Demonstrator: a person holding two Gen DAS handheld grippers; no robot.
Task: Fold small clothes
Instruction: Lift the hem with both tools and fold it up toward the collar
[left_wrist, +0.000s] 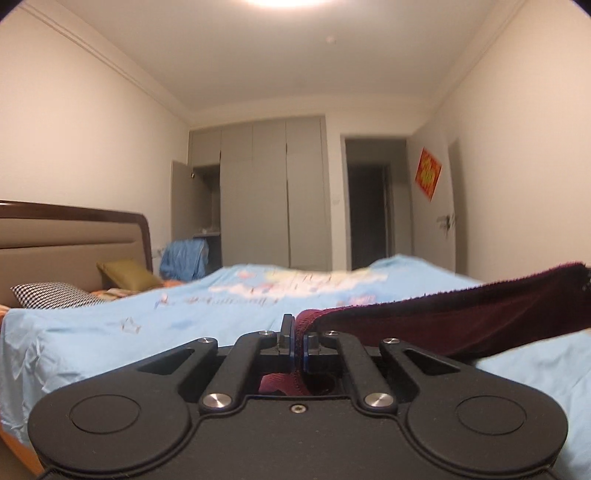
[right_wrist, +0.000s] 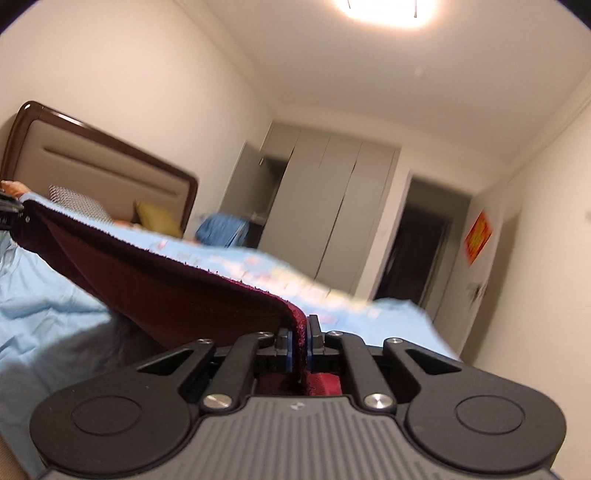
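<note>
Currently, both grippers raised over the bed, one garment strung between them.
Left gripper (left_wrist: 298, 343): jaws pinched tight on one end of the maroon cloth (left_wrist: 443, 317); fabric shows between the blue pads and bunches behind them.
Right gripper (right_wrist: 300, 345): jaws clamped on the other end of the maroon cloth (right_wrist: 177, 295); a fold of it stands up between the pads.
Cloth position: hanging in the air between the two grippers, stretched fairly taut, sagging a little in the middle, clear of the bedding in both views.
Cloth look: dark wine red, fuzzy along its upper edge.
Bed sheet (left_wrist: 147, 317): light blue with a pale printed pattern, lies below the cloth.
Pillows: a checked pillow (left_wrist: 55, 295) and an olive cushion (left_wrist: 127, 275) at the headboard (left_wrist: 70, 236).
Background: grey wardrobe (left_wrist: 273, 192), one door ajar; dark doorway (left_wrist: 369, 218) beside it; red poster (left_wrist: 427, 173) on the right wall.
Focus: far end of the bed blurred.
</note>
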